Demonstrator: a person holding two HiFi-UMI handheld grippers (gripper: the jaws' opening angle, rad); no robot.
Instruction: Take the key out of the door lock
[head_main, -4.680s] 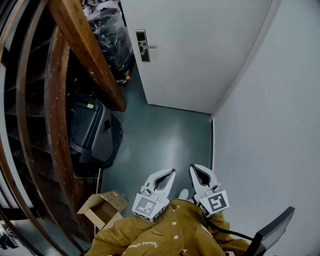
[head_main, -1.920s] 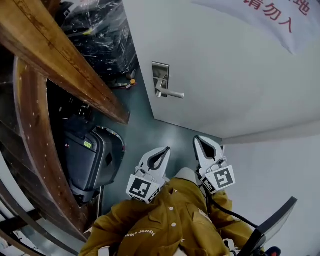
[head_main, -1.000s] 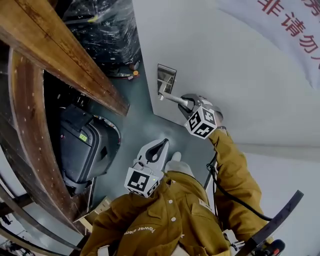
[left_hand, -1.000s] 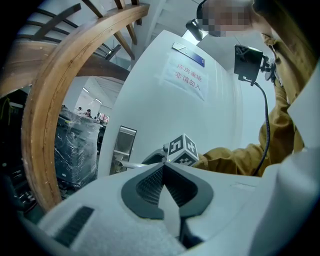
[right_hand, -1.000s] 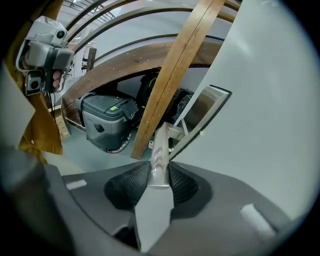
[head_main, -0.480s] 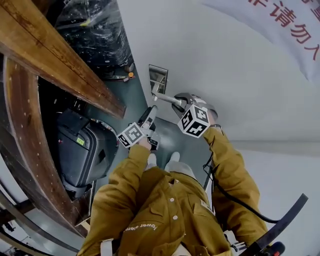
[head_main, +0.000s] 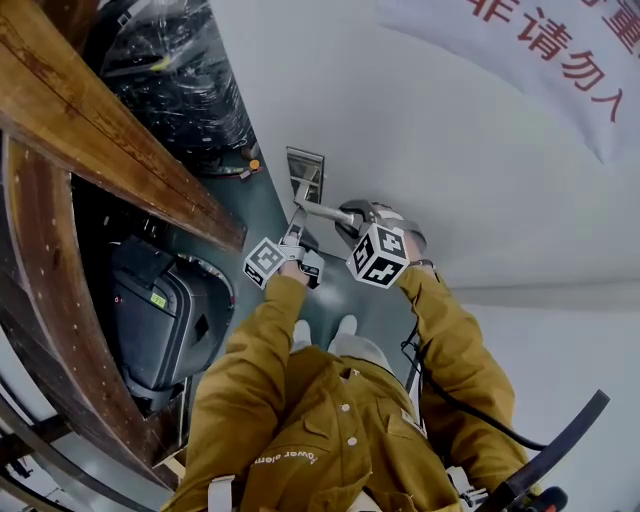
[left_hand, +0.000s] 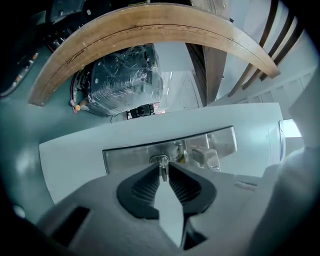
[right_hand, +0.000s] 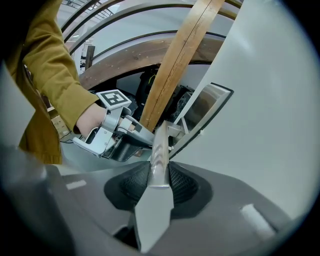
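A small metal key (left_hand: 162, 172) sticks out of the steel lock plate (left_hand: 125, 152) on the white door (head_main: 420, 130). My left gripper (head_main: 296, 218) is right at the plate. Its jaws are closing, with the key between the black fingertips (left_hand: 150, 175), and thin gaps still show on both sides. My right gripper (head_main: 350, 215) is shut on the outer end of the silver door handle (right_hand: 161, 142), which runs from the plate (right_hand: 205, 107) down between its pads. Its marker cube (head_main: 377, 255) faces the head view.
A wooden stair rail (head_main: 110, 110) slants across the left. A black suitcase (head_main: 160, 310) stands under it and a plastic-wrapped black bundle (head_main: 170, 80) sits beyond. A banner with red characters (head_main: 540, 50) hangs on the door. A grey wall (head_main: 560, 380) closes the right side.
My left gripper has risen from beside the body to the lock plate and now brackets the key. My right gripper has stayed shut on the handle.
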